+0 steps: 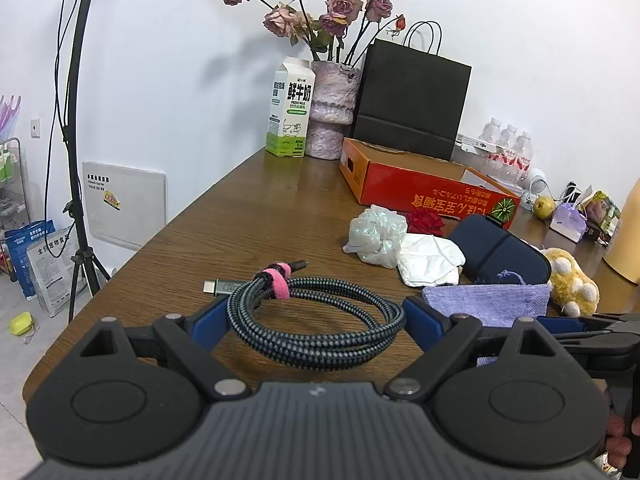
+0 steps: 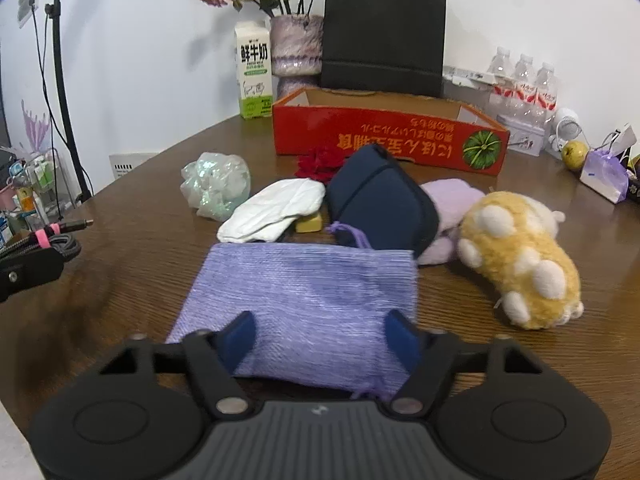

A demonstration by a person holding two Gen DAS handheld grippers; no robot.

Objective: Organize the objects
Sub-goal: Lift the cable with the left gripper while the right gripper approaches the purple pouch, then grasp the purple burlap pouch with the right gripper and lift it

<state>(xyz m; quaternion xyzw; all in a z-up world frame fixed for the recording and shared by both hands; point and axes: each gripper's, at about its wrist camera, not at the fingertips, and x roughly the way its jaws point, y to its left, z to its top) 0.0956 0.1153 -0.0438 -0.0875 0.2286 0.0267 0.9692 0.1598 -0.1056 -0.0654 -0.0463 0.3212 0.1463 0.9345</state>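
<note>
My left gripper [image 1: 316,322] stands wide, its blue fingers [image 1: 208,322] on either side of the coiled braided cable [image 1: 320,320] that lies flat on the wooden table [image 1: 240,216]. The coil sits between the pads and I see a sliver of gap on each side, so nothing is clamped. A pink strap [image 1: 278,276] binds the coil at its far edge, and the silver plug [image 1: 222,286] pokes out toward the left.

My right gripper [image 2: 320,336] is at about half spread, set over the near end of the lilac drawstring pouch [image 2: 312,296]. The cloth lies between the blue fingers [image 2: 402,338]; the picture is blurred there, so I cannot say for sure whether the pads press it, though the pouch still looks flat on the table.

Just beyond the pouch lie a white crumpled cloth [image 2: 276,210], a small yellow block [image 2: 309,222] under its edge, and a navy case [image 2: 380,204]. To the right is a yellow plush paw [image 2: 520,256], touching a pale purple fuzzy thing [image 2: 452,204]. Further back are an iridescent scrunchie [image 2: 216,184] and a red flower [image 2: 322,162].

Behind them stands the open red cardboard box [image 2: 380,136], then a milk carton [image 2: 254,76], a vase of dried roses [image 2: 296,46] and a black paper bag [image 2: 384,36] against the wall.
</note>
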